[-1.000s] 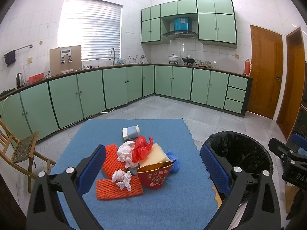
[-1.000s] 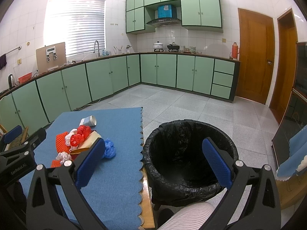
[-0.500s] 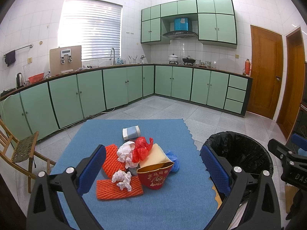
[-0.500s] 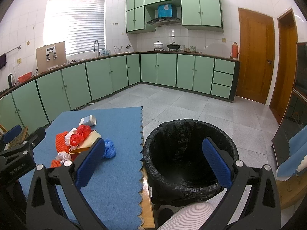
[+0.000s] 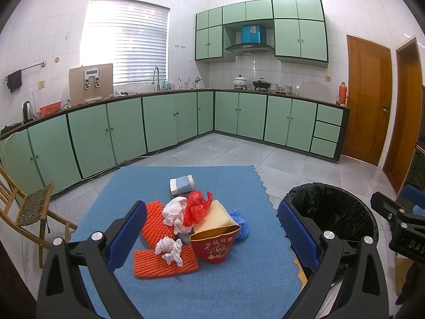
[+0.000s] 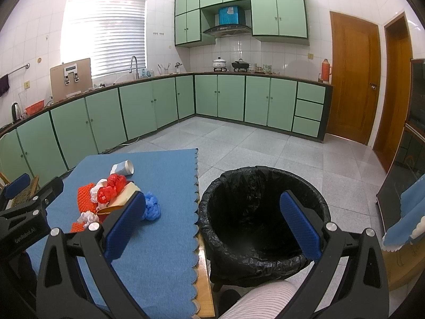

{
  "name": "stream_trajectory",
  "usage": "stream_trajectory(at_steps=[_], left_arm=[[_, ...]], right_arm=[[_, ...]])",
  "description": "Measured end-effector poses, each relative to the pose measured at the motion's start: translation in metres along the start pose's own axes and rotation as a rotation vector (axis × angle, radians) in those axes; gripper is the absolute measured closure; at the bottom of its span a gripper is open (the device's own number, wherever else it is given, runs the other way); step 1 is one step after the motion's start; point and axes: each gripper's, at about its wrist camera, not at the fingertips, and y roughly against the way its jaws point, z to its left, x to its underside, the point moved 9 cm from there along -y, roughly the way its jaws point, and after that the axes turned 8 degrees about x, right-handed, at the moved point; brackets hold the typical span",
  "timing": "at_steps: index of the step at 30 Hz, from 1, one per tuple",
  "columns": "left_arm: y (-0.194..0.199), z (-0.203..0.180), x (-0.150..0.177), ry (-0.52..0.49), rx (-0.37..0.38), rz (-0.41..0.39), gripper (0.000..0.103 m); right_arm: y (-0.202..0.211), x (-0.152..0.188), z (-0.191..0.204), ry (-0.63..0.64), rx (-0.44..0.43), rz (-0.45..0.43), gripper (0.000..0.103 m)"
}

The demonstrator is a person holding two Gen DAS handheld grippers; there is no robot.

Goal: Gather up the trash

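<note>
A pile of trash lies on a blue mat (image 5: 239, 287): a red paper cup (image 5: 216, 247), orange foam netting (image 5: 164, 264), white crumpled tissue (image 5: 170, 248), a red plastic bag (image 5: 196, 206), a yellow sponge (image 5: 217, 216), a blue wad (image 5: 240, 222) and a blue-white cup (image 5: 182, 186). My left gripper (image 5: 212, 232) is open and empty, held above the pile. My right gripper (image 6: 212, 222) is open and empty, held over the near rim of a black-lined trash bin (image 6: 263, 223). The pile (image 6: 106, 196) shows to its left.
The bin (image 5: 334, 212) stands off the mat's right edge. A wooden chair (image 5: 29, 210) stands left of the table. Green cabinets (image 5: 159, 125) line the far walls. Two wooden doors (image 5: 369, 98) are at the right. A blue cloth (image 6: 409, 218) lies far right.
</note>
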Motion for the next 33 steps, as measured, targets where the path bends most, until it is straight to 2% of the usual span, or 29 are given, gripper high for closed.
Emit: stream_trajectory(at_steps=[22, 26, 29, 33], left_arm=[[-0.010, 0.013, 0.005, 0.007, -0.002, 0.020, 0.006], [-0.025, 0.041, 0.007, -0.008, -0.039, 0.038, 0.006], [-0.037, 0.078, 0.011, 0.034, -0.053, 0.052, 0.006], [-0.046, 0.125, 0.019, 0.068, -0.137, 0.052, 0.006]], right_arm=[[-0.018, 0.003, 0.016, 0.012, -0.011, 0.017, 0.005], [-0.029, 0.002, 0.031, 0.020, -0.035, 0.018, 0.005], [-0.043, 0.003, 0.051, 0.035, -0.075, 0.028, 0.005], [-0.067, 0.005, 0.088, 0.060, -0.130, 0.040, 0.005]])
